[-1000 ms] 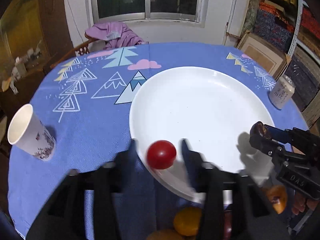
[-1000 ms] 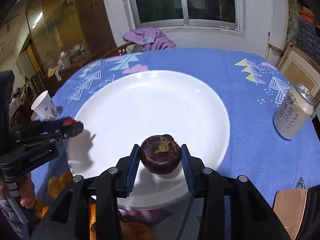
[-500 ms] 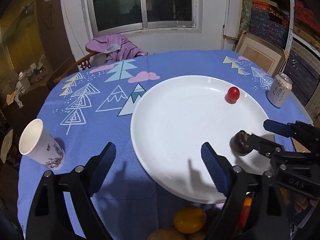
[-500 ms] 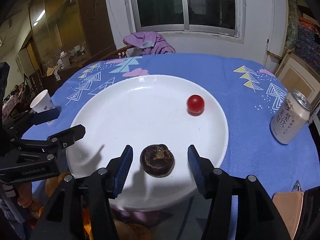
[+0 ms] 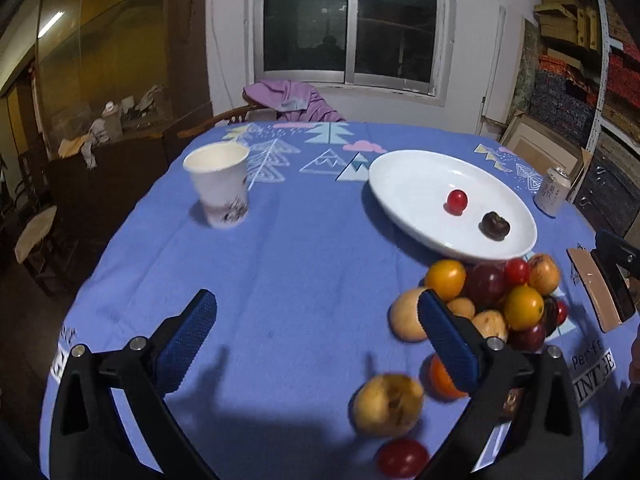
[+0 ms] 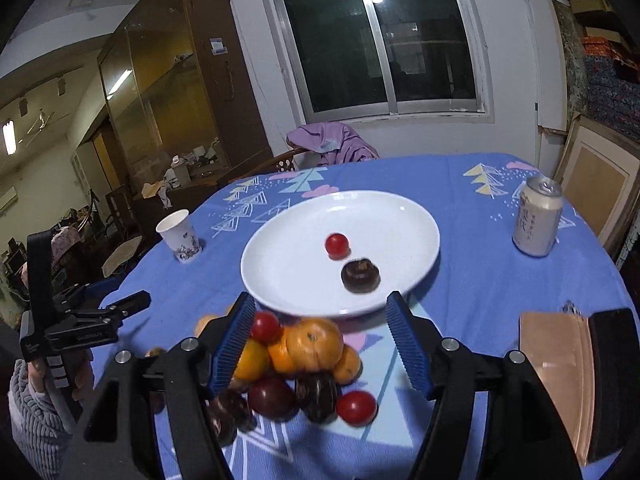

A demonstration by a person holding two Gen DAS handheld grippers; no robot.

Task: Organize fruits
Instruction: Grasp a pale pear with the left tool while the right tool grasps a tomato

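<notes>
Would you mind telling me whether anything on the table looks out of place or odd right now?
Mostly no. Only two fruits, a red tomato and a dark brown fruit, lie on the white plate; the rest sit in a loose pile on the cloth, against the plate's near rim. Nothing looks spilled or damaged.

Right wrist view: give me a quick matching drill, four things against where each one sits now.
Things:
1. red cherry tomato
2. drink can
3. paper cup
4. purple garment

Places:
A. on the tablecloth, left of the white plate
B. on the plate, beside the dark brown fruit
C. draped on the chair under the window
D. on the tablecloth, right of the plate

Pairs: 1-B, 2-D, 3-A, 4-C
</notes>
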